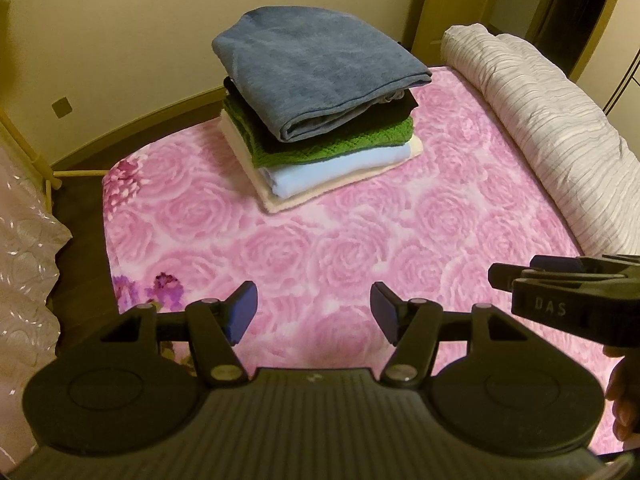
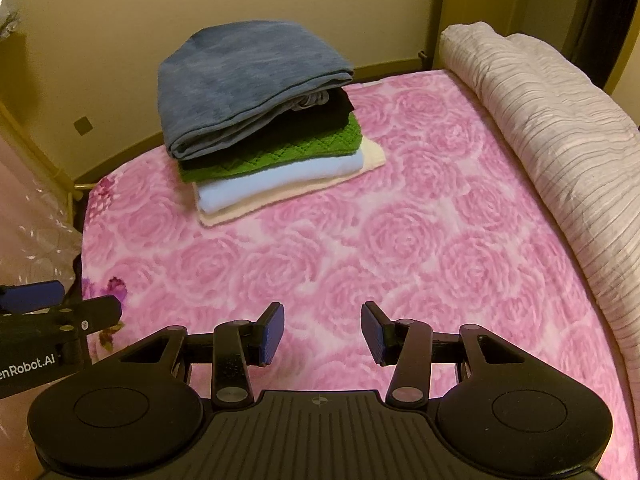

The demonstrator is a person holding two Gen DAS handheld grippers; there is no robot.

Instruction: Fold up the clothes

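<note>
Clothes (image 1: 316,108) sit folded in a stack at the far side of my pink rose-print bedspread (image 1: 360,248), near the cream wall (image 1: 120,40); a rolled striped quilt (image 1: 552,128) lies right. My left gripper (image 1: 314,312) and right gripper (image 2: 323,334) hover with fingers spread, holding nothing.

Two black ribbed tools (image 1: 314,312) (image 2: 322,334) with blue pads (image 1: 242,312), silver pivot screws, white lettering.

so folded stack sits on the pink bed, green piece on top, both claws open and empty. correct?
Not quite: the top of the stack is the blue-grey piece, not the green piece, which lies lower, under a black layer. Both wrist views show it. The rest holds: the stack sits on the pink bed, and the left claw and right claw are open and empty.
</note>
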